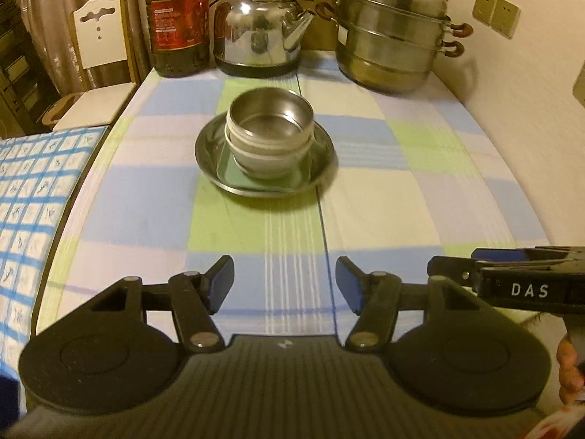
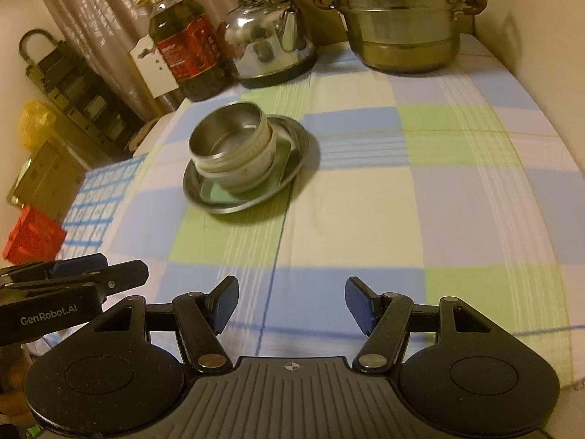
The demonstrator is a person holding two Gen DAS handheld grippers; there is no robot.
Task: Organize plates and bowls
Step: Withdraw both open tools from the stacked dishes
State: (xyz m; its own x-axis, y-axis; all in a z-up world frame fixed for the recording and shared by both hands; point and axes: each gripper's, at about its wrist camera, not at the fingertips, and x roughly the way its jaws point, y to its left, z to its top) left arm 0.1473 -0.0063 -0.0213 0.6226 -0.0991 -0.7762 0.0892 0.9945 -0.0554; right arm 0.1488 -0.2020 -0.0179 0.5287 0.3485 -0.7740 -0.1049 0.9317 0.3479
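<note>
Two steel bowls sit nested one in the other on a round steel plate in the middle of the checked tablecloth; the stack also shows in the right wrist view on its plate. My left gripper is open and empty, well short of the stack at the near table edge. My right gripper is open and empty, near the table's front edge, to the right of the stack. Each gripper shows at the other view's edge.
At the table's back stand an oil bottle, a steel kettle and a stacked steamer pot. A white chair stands left of the table. A blue-checked cloth lies at the left. A wall runs along the right.
</note>
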